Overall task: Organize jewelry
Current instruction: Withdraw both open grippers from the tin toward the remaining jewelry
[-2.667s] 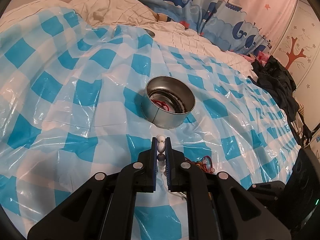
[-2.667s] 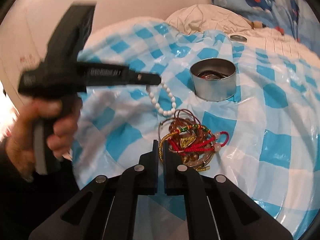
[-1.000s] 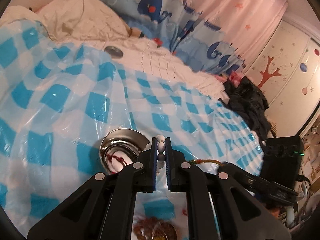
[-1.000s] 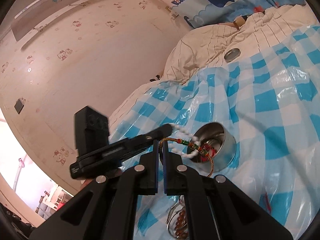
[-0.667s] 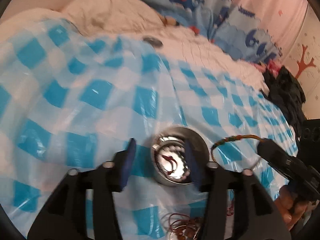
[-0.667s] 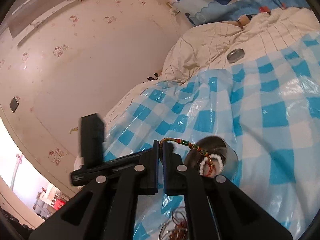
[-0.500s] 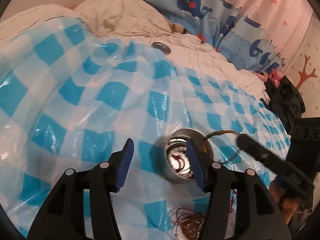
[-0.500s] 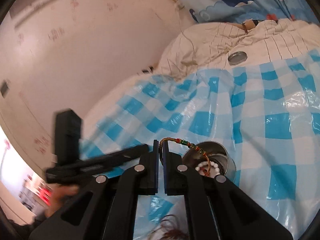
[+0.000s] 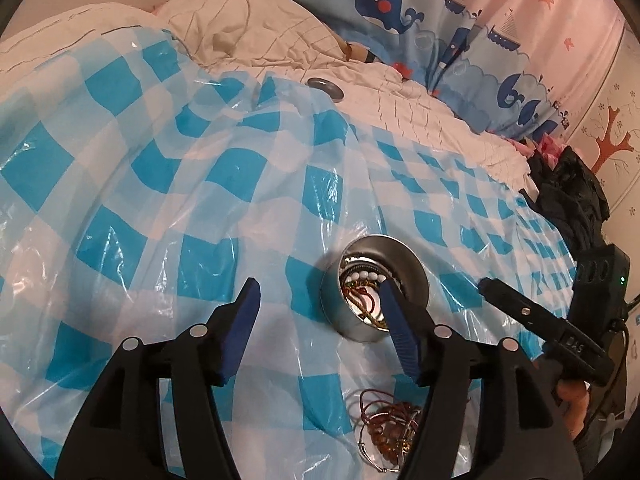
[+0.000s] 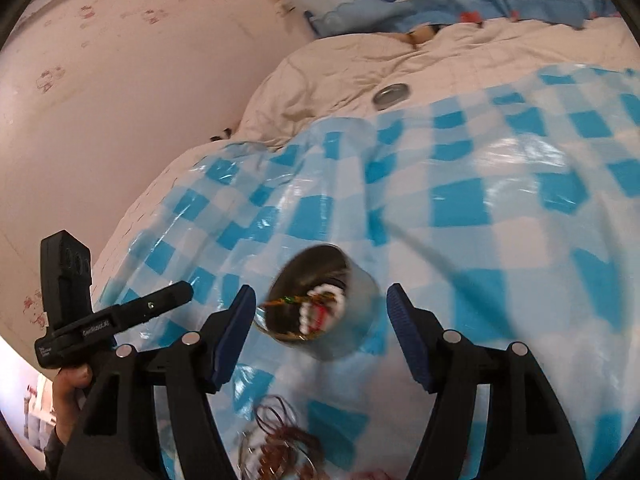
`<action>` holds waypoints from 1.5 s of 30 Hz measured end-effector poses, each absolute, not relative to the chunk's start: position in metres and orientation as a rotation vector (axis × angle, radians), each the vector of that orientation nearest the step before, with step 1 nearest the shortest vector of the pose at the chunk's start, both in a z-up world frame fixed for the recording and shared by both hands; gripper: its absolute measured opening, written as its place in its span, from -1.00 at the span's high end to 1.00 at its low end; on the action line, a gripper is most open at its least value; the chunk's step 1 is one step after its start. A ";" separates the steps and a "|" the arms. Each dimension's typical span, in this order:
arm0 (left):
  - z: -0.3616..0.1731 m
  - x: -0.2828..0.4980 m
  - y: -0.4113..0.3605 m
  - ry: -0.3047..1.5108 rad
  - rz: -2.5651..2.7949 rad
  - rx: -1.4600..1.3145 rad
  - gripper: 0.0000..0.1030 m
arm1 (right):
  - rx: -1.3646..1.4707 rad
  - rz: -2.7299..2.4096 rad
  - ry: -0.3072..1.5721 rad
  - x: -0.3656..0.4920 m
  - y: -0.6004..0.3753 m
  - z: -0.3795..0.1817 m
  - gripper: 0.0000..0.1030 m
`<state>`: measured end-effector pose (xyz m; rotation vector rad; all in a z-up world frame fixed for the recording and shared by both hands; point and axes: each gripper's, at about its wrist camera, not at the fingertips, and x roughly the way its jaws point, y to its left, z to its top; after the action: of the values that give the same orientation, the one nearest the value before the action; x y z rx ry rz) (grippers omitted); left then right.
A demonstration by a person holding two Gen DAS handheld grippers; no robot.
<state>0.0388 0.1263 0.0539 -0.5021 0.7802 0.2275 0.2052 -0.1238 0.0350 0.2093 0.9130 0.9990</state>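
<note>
A round metal tin (image 9: 376, 286) stands on the blue-checked plastic sheet (image 9: 168, 200). Inside it lie a white bead bracelet (image 9: 366, 276) and red and gold cords. In the right wrist view the tin (image 10: 328, 312) is blurred, with the white beads (image 10: 320, 304) and a multicoloured cord bracelet (image 10: 286, 301) at its rim. My left gripper (image 9: 318, 296) is open and empty, above and short of the tin. My right gripper (image 10: 318, 300) is open and empty above the tin; it also shows in the left wrist view (image 9: 486, 284). A tangle of brown bead bracelets and wire bangles (image 9: 390, 428) lies on the sheet in front of the tin.
A small round metal lid (image 9: 325, 87) lies on the cream quilt (image 9: 260, 40) at the back. Whale-print fabric (image 9: 420, 20) hangs behind. Dark clothing (image 9: 568, 192) is piled at the right. The person's left hand and gripper body (image 10: 72, 312) are at the left.
Both grippers opened. The white bead bracelet dropped from my left gripper into the tin, then the multicoloured cord bracelet left my right gripper and fell into the tin.
</note>
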 end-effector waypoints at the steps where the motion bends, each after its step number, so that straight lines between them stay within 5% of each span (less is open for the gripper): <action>1: 0.054 0.038 0.126 0.781 0.229 -0.503 -0.15 | 0.188 0.984 0.902 0.202 -0.127 0.037 -0.29; 10: 0.055 0.031 0.134 0.772 0.241 -0.531 -0.26 | -0.184 1.027 0.768 0.151 -0.060 0.037 -0.33; 22: 0.038 0.013 0.095 0.875 0.149 -0.396 -0.26 | -0.084 0.837 0.959 0.139 -0.183 0.008 -0.33; 31: 0.032 -0.019 0.051 0.884 0.048 -0.340 -0.26 | -0.363 0.743 0.886 0.110 -0.156 -0.013 -0.33; 45: 0.023 -0.011 0.023 0.909 0.059 -0.199 -0.31 | -0.285 0.761 0.934 0.119 -0.143 -0.022 -0.26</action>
<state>-0.0106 0.0229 0.0233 -0.1991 0.9088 0.0595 0.1194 -0.1434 -0.0225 -0.2853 0.9343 0.7610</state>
